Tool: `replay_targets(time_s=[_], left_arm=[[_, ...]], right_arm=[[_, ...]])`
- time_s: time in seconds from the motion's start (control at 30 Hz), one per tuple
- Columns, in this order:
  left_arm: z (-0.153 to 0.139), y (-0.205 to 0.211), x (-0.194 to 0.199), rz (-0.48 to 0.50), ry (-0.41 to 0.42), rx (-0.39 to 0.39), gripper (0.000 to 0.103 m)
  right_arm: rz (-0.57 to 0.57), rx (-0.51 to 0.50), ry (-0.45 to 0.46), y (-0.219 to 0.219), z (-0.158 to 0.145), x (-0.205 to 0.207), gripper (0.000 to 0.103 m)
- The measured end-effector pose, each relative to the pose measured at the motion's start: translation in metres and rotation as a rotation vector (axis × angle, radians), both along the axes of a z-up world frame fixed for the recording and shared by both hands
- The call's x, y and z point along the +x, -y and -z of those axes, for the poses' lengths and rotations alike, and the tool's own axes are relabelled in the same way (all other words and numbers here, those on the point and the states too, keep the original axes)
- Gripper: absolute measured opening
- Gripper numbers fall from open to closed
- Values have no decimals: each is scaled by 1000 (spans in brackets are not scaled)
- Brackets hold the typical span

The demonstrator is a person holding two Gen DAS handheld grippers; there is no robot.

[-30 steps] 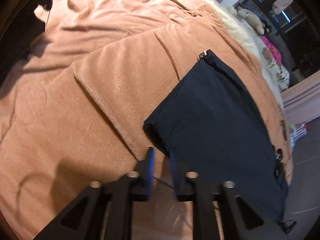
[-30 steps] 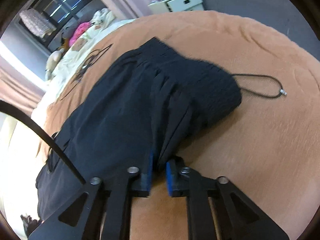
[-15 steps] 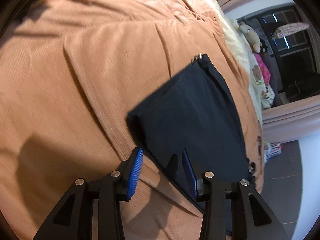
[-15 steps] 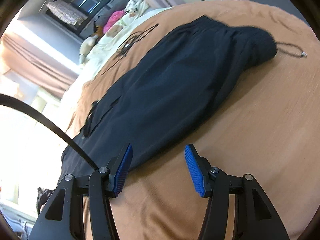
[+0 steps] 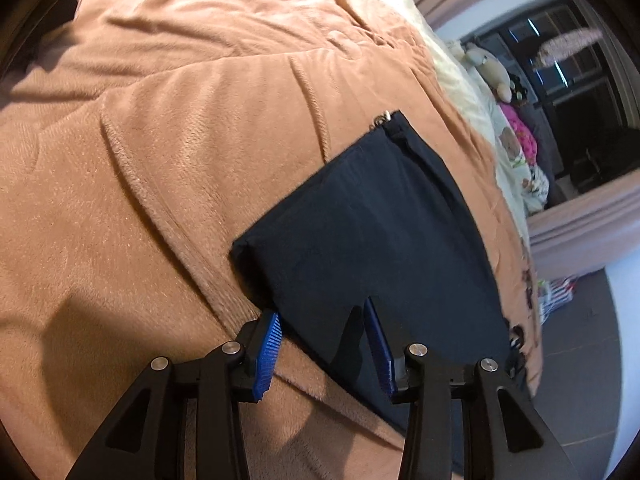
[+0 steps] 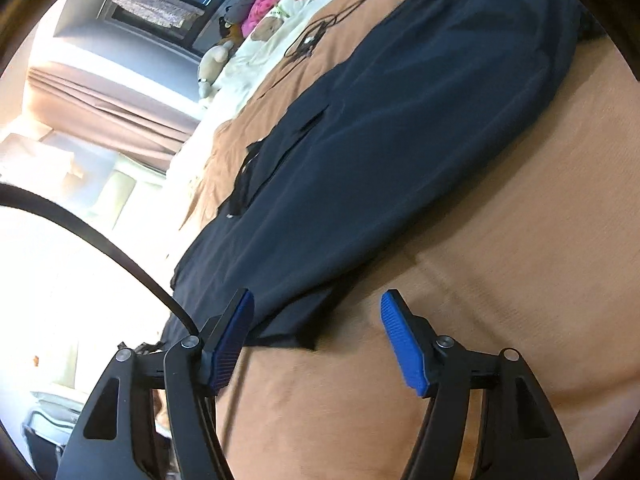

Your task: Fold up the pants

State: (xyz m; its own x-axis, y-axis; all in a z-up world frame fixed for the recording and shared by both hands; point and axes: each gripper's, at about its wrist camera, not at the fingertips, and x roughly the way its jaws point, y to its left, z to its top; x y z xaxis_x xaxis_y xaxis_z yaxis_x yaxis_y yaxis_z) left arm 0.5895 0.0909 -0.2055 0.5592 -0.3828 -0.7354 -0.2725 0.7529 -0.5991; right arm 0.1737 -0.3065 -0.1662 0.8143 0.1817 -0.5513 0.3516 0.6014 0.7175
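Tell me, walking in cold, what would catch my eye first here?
The dark pants stand out at once, laid long across a peach-brown blanket on a bed. Next come the blue pads of the right gripper, whose jaws are opening with a corner of the pants lying loose between them, and the open left gripper poised over the leg end. At the far edge sits a pile of plush toys by a dark window.

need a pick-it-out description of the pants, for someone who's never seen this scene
Start at the bed's tan fleece blanket, which fills most of both views. The pants lie flat along it as one long strip. They are the only large dark navy thing there; the thin black cords beyond them are far smaller.
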Motion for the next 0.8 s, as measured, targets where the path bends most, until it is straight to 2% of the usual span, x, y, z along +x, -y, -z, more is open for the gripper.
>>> replay_targets(time_s=[0.23,0.37,0.4,0.43,0.47,0.5,0.53,0.57,0.63,0.8], left_arm=[[8,-9,8,-12,12,-27,42],[8,-6,12,-4,18,0,41],[9,-7,13,-14,20,-9,39],[9,-8,13,-28,18,-11,29],[11,-10,12,-37,13,-9,26],[12,-13,11,-43,13,-17,17],[12,-16,9,-45,17,-40,9],[12,-18,8,-44,21,-56,6],[6,-22,6,-46,38,-75,2],[-27,-23,-5,-31,104,-74,2]], right_arm=[[8,143,18,8,30,16,65],[37,158,55,11,35,19,65],[42,171,63,13,38,23,65],[51,183,69,13,41,26,65],[65,186,71,13,43,29,65],[69,180,73,11,44,33,63],[68,171,76,9,44,38,49],[58,176,78,8,44,41,24],[58,208,79,6,49,45,6],[59,160,130,-4,35,42,1]])
